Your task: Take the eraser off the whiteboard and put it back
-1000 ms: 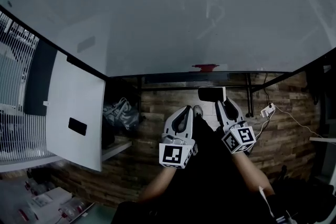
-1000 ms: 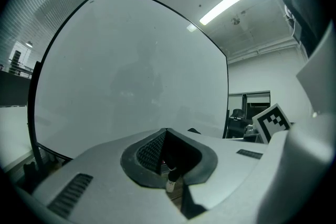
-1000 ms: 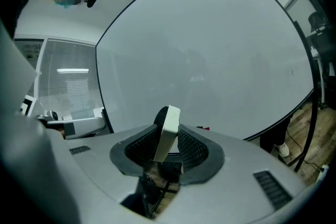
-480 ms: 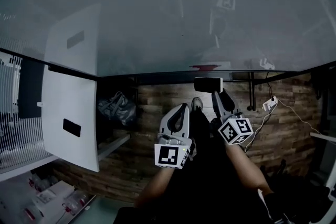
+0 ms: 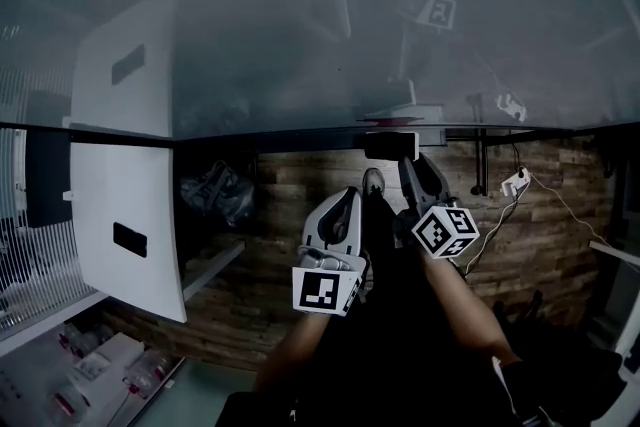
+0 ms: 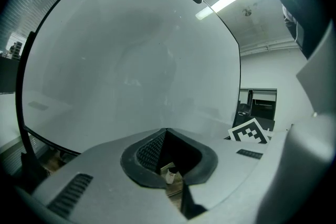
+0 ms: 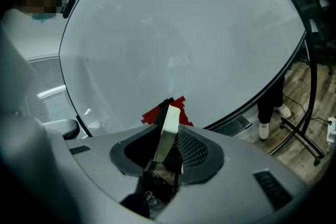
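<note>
Forearms (image 5: 300, 355) side by side, left tongs (image 5: 351, 206) seemingly closed, empty, right tongs (image 5: 408, 165) clamped on eraser (image 5: 391, 146)

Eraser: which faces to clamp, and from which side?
Clamp the eraser across its two broad flat faces at the near end, as the right gripper holds it. Come from the room side, facing the whiteboard. It is a thin slab, so those parallel faces likely seat best, and the far end stays free.
</note>
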Motion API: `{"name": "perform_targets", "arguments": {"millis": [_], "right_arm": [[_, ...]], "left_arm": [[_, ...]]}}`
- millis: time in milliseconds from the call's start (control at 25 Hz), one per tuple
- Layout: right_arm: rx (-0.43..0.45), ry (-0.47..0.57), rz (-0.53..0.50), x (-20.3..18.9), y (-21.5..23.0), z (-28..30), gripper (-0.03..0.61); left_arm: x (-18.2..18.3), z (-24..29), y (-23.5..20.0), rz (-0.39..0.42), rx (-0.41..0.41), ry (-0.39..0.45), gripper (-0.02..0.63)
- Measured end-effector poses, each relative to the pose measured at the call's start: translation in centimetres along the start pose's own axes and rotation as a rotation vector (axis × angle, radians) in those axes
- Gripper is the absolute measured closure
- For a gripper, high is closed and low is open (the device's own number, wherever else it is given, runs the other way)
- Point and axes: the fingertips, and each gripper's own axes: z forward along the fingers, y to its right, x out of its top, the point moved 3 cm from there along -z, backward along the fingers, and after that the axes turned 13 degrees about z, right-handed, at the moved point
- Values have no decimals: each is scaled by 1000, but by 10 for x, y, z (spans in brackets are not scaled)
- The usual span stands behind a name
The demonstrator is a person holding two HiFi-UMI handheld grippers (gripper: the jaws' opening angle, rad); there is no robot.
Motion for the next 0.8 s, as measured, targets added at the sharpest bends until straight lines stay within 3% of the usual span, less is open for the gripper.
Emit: {"name": "perform_targets", "arguments": {"millis": [160,440,600,800], "right_arm": [[-24,-4,12,-2,9,7,448],[-21,-12,26,-5,11,16,448],[-18,-4,50,-7,13,19,446],[-18,3,53,-9,14,21,443]], "left_arm": [[3,5,0,-54,0,-9,607],[-3,9,-2,-15,-16,-5,607],[-2,10,-2,-74,-8,-25,607],[-5,10,-4,-71,1,-21,607]]}}
